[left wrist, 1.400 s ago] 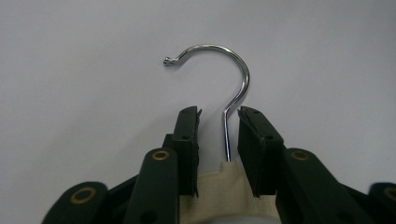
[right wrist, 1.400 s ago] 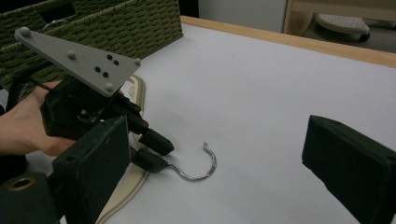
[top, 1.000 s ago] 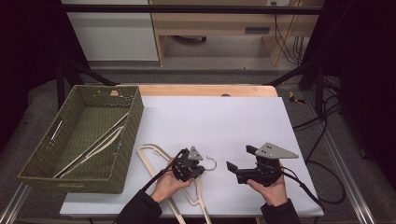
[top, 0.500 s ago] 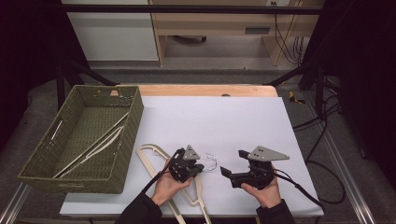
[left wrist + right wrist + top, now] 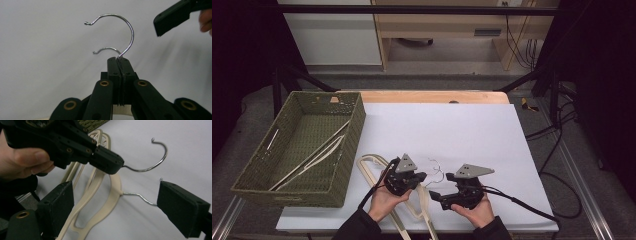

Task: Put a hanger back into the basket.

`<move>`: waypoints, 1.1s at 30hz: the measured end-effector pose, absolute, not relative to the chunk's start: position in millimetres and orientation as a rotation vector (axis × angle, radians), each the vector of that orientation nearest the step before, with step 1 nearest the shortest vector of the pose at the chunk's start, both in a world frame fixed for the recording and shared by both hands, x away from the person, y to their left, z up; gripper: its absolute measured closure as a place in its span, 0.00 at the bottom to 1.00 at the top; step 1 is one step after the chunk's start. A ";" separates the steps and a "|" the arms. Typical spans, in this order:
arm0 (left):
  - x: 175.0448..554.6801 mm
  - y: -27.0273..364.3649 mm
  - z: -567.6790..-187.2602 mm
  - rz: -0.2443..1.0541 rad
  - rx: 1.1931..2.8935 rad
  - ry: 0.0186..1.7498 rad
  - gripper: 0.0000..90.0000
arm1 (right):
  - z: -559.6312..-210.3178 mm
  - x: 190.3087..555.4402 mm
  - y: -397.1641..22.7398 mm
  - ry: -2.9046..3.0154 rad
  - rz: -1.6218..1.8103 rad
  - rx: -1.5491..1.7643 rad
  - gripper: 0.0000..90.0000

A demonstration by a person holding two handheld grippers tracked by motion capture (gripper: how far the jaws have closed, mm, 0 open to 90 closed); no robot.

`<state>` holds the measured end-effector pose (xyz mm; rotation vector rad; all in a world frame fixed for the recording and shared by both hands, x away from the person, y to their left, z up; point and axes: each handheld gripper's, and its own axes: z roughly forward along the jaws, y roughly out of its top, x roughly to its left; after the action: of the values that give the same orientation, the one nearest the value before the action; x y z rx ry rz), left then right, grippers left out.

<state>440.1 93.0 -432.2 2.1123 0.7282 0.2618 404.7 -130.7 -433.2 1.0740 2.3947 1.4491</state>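
My left tool (image 5: 421, 178) is pinched tight on the wire neck of the upper hanger (image 5: 100, 176), right where the chrome hook (image 5: 117, 32) rises out of the cream plastic; that's the sensible spot, since the wire is thin, stiff and slick, and the pads need to bite close to the body so it can't swivel; the hanger itself looks light and rigid, easy to lift but prone to swinging from the hook. My right tool (image 5: 434, 196) has its jaws spread, though they have just been closing a little; the lower hanger (image 5: 107, 202) and its hook (image 5: 140, 196) lie between them on the white bench (image 5: 472, 130), not yet pressed. My left hand (image 5: 384, 200) is held low over the near edge, tool pointing right; the right hand (image 5: 477, 210) cups its tool from below, aimed left. The green basket (image 5: 247, 185) at far left already holds hangers.
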 end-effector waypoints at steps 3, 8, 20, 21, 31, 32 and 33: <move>438.6 96.1 -428.3 0.265 2.098 0.725 0.99 | -435.5 405.4 -124.3 2.412 1.476 1.093 0.21; 437.3 97.8 -426.0 0.270 2.091 0.724 0.99 | -442.3 405.9 -107.8 2.479 1.453 1.092 0.28; 436.9 97.5 -426.6 0.271 2.093 0.721 0.99 | -457.3 411.3 -88.5 2.578 1.455 1.176 0.68; 436.8 97.3 -426.8 0.270 2.094 0.721 0.99 | -457.6 412.0 -88.4 2.589 1.469 1.182 0.73; 434.6 105.6 -420.1 0.268 2.069 0.709 0.95 | -455.0 412.7 -88.5 2.598 1.526 1.275 0.82; 434.1 109.2 -416.8 0.272 2.053 0.708 0.92 | -454.0 412.6 -88.8 2.592 1.533 1.286 0.82; 433.5 113.8 -413.0 0.278 2.043 0.705 0.89 | -453.0 412.3 -89.0 2.585 1.538 1.291 0.83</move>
<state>433.5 113.8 -413.0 2.0428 0.7053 0.2780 412.3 -89.0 -453.0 1.2915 2.5854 1.5376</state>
